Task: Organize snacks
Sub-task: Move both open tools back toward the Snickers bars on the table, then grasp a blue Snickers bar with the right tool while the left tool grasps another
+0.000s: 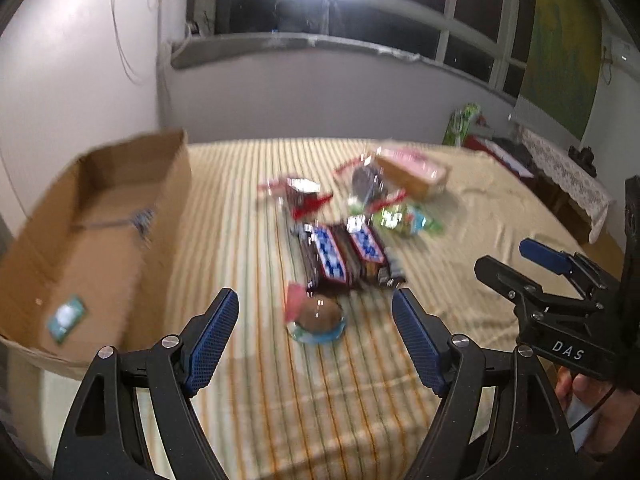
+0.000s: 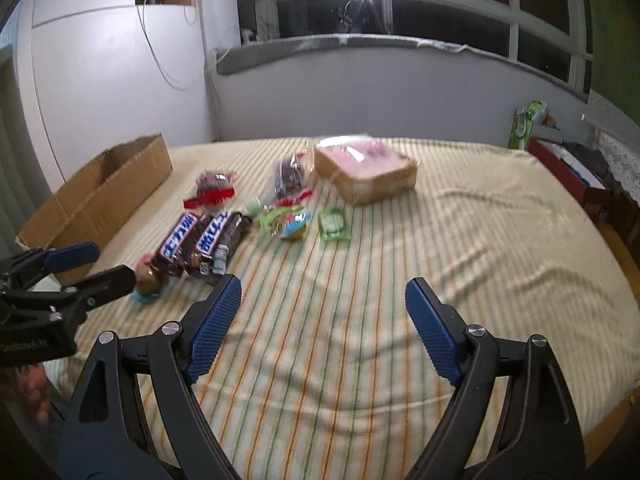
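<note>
left gripper (image 1: 316, 312) gaped wide and empty, lined up on the round chocolate snack (image 1: 318, 318) near the bed's (image 1: 280, 400) front edge. right gripper (image 2: 323, 312) wide too, nothing held. best straddled low, pinched gently, then dropped in the cardboard box (image 1: 100, 240) on the left edge.

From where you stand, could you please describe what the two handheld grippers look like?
Both look alike: the left gripper and the right gripper have black angular plastic frames with silver pivot screws and blue pads with a fine grid texture. In the left view, the right gripper's body carries white "DAS" lettering, and a thin black cable hangs by the hand below it.
</note>
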`<control>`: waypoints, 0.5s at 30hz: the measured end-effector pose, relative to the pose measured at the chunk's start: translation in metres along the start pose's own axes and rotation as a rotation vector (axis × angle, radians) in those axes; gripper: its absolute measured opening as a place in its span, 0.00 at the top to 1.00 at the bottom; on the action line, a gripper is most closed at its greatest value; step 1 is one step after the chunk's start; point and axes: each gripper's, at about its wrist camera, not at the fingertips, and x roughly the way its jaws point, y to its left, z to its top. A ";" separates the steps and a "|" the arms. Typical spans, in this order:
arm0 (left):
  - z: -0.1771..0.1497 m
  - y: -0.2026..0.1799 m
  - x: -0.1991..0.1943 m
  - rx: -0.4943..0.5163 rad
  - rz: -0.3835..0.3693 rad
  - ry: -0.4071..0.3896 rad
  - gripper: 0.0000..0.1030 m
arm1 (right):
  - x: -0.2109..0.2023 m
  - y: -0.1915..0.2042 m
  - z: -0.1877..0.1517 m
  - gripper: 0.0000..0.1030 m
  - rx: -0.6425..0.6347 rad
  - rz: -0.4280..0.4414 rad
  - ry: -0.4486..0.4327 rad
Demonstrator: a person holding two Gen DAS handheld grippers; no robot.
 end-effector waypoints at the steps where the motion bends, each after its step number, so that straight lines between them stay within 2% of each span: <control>1: -0.001 0.001 0.006 -0.004 0.001 0.013 0.23 | 0.004 0.002 0.002 0.16 -0.001 0.012 0.008; 5: 0.009 0.008 0.016 -0.002 0.006 0.008 0.23 | 0.022 0.016 0.017 0.16 -0.011 0.096 0.044; 8: 0.022 0.011 0.022 0.019 0.041 -0.014 0.24 | 0.036 0.025 0.031 0.16 -0.015 0.127 0.062; 9: 0.025 0.015 0.023 0.008 0.064 -0.024 0.24 | 0.041 0.028 0.034 0.16 -0.014 0.136 0.073; 14: 0.031 0.038 0.033 -0.059 0.071 0.000 0.24 | 0.058 0.041 0.039 0.17 -0.026 0.184 0.123; 15: 0.032 0.041 0.034 -0.059 0.073 0.003 0.24 | 0.060 0.043 0.039 0.20 -0.030 0.186 0.132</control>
